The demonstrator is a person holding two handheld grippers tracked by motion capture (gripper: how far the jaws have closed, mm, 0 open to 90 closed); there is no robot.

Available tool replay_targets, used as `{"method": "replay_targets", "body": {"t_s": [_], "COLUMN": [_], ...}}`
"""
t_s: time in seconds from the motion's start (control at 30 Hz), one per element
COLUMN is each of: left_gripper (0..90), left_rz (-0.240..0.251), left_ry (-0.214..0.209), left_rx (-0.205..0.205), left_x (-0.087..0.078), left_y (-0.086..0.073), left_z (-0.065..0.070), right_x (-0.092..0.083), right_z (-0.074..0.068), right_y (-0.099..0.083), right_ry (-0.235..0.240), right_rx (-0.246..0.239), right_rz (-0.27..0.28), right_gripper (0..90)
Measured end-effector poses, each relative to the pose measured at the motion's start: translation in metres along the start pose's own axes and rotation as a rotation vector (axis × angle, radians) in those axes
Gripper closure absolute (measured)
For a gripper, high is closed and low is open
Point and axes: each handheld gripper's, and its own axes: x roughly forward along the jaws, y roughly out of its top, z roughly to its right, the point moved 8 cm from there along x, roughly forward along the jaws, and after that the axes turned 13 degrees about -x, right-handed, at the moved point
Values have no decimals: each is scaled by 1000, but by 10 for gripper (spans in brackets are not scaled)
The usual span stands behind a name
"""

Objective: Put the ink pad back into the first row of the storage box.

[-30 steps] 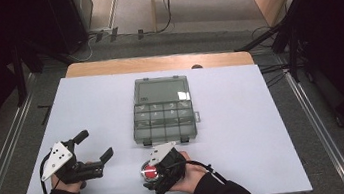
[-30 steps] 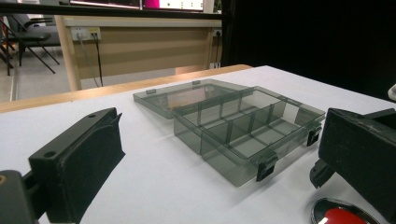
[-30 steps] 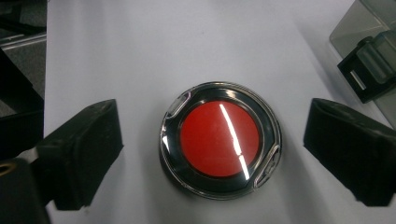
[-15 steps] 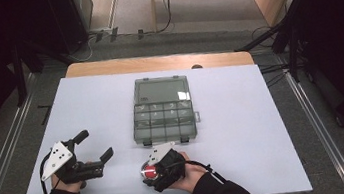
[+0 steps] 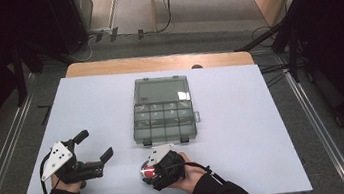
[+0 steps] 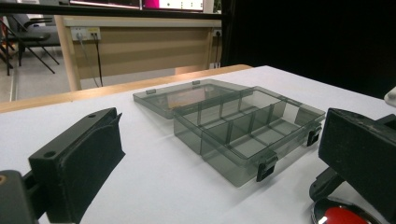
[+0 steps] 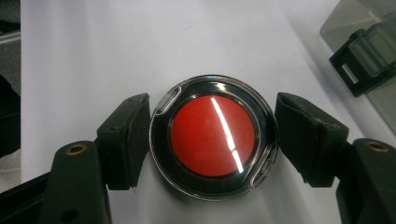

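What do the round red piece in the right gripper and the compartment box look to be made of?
Round red piece: probably glossy plastic, a red centre inside a black ring with a clear rim; sharp light streaks cross it. Compartment box: smoky translucent plastic, seemingly rigid; its dividers and the table show through the walls.

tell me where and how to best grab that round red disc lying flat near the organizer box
Grip the round red disc by its clear outer rim, at two opposite points across its width, coming down from above. It lies flat on the white table, so only the edge offers purchase. The right hand-held gripper already has its pads against that rim, having just been closing on it.
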Motion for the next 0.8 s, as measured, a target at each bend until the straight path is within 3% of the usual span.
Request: {"method": "replay_targets", "body": {"t_s": [0.8], "left_gripper": [0], "left_rz": [0], "left_ry": [0], "left_rx": [0], "left_x": [0], "left_y": [0], "left_z": [0], "right_x": [-33], "right_z": [35], "right_y": [20], "right_ry": [-73], "right_rx": [57], "right_rz": [95], "right_gripper": [306]}}
